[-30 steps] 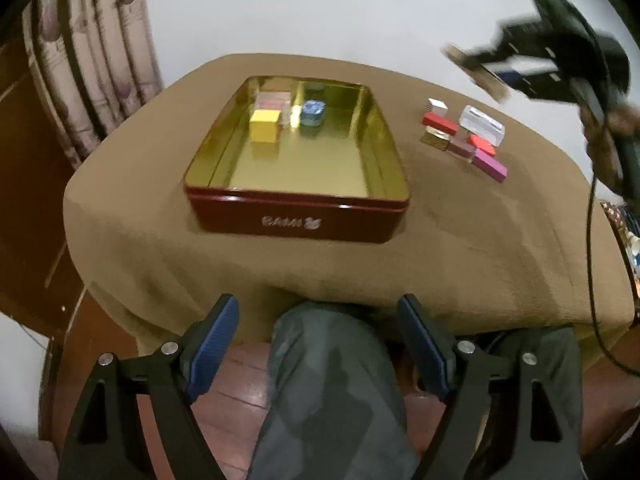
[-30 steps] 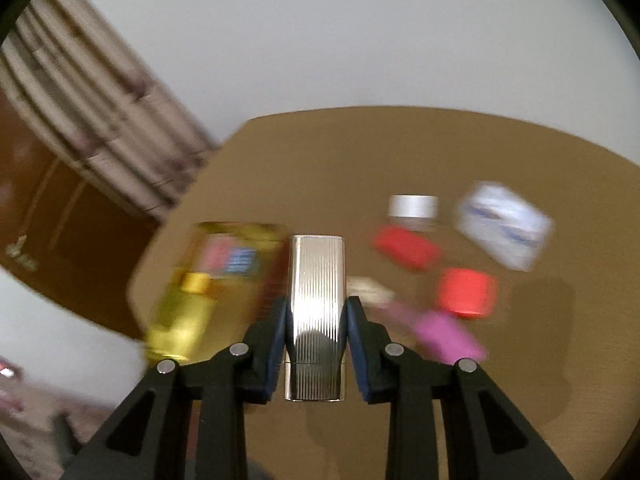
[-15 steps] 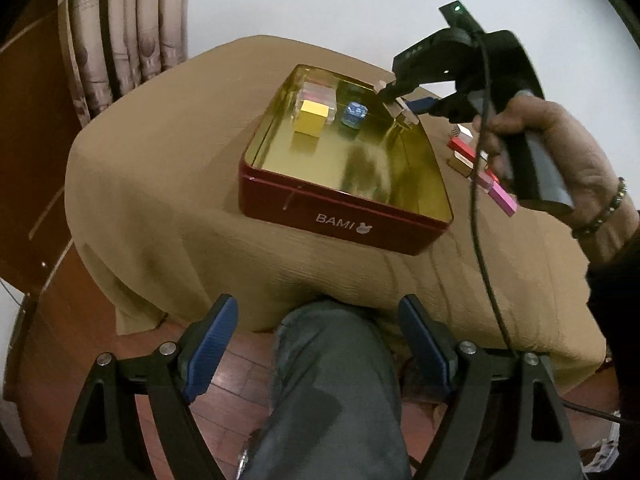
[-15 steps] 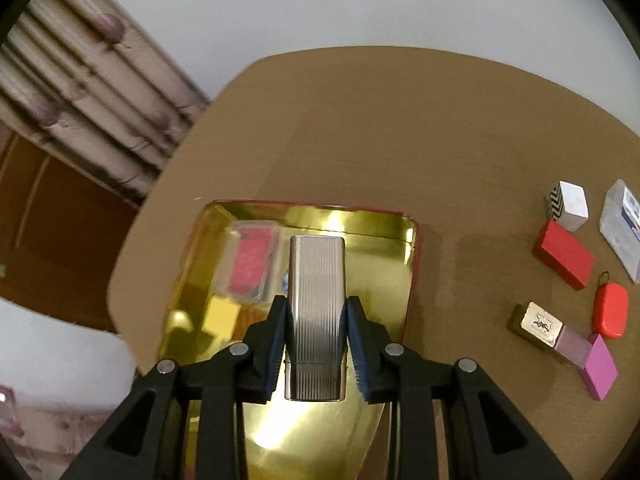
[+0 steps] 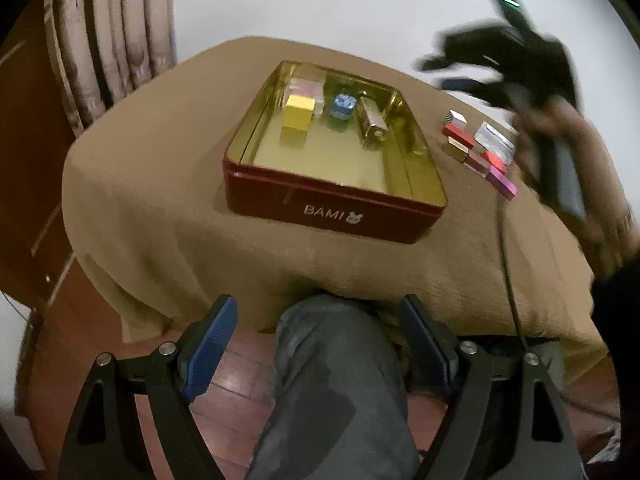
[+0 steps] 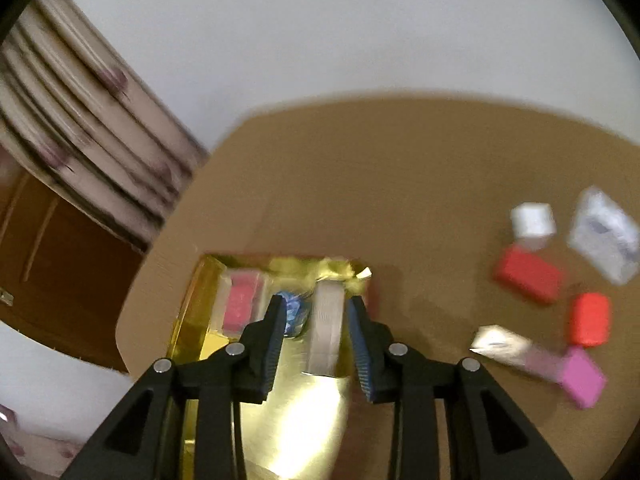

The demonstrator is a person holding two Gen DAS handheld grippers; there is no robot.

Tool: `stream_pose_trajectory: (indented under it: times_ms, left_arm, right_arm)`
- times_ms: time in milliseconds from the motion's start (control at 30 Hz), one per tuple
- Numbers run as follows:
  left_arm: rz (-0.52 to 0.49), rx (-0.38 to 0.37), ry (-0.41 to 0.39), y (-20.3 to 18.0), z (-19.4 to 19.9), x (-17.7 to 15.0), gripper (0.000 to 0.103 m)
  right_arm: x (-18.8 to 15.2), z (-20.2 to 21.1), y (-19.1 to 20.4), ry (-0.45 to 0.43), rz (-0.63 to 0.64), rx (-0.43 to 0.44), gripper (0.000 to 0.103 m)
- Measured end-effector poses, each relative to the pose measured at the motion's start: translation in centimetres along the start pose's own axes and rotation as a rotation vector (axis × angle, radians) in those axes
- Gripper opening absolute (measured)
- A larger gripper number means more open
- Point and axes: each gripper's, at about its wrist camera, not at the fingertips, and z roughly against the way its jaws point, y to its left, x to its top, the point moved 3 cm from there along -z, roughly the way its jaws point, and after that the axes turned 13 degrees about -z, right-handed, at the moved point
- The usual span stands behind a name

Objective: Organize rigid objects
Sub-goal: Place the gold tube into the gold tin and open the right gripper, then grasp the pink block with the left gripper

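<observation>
A red tin with a gold inside (image 5: 336,212) sits on the brown-clothed table. In it lie a yellow block (image 5: 298,114), a blue die (image 5: 342,106), a pink boxed item (image 5: 306,88) and a ribbed silver case (image 5: 372,122). My right gripper (image 6: 318,336) is open above the tin, with the silver case (image 6: 326,328) lying free between its fingers. It shows blurred in the left wrist view (image 5: 460,74). My left gripper (image 5: 320,340) is open and empty, held low in front of the table over a knee.
Right of the tin lie several small items: a white cube (image 6: 532,220), a red box (image 6: 528,280), a red fob (image 6: 590,320), a gold-and-pink box (image 6: 508,348), a magenta block (image 6: 582,380) and a clear packet (image 6: 604,236). A curtain (image 5: 112,40) hangs at left.
My right gripper carried the silver case over the tin, opened and let it go inside beside the blue die; it now lifts away. The left gripper stayed open and low.
</observation>
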Motion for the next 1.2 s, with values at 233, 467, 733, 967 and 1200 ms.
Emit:
stream_pose_trajectory:
  times_ms: [233, 467, 733, 967, 1200]
  left_arm:
    - [-0.14, -0.06, -0.053, -4.4, 1.6, 1.1, 0.079]
    - [-0.252, -0.161, -0.05, -11.5, 1.2, 6.1, 0.083]
    - [-0.188, -0.29, 0.043, -17.6, -4.4, 12.4, 0.083]
    - [-0.11, -0.325, 0.132, -23.4, -9.8, 16.6, 0.083]
    - [0.102, -0.308, 0.224, -23.8, -14.9, 19.6, 0.08]
  right_arm:
    - [-3.4, 10.6, -16.1, -0.355, 0.134, -0.4, 0.056]
    - [-5.4, 13.7, -30.5, -0.32, 0.036, -0.609, 0.056]
    - [-5.6, 13.7, -34.7, -0.261, -0.159, -0.476, 0.056]
    - [-6.7, 15.0, -35.3, -0.289, -0.192, -0.359, 0.056]
    - [-6.3, 16.5, -35.0, -0.3, -0.208, -0.284, 0.056]
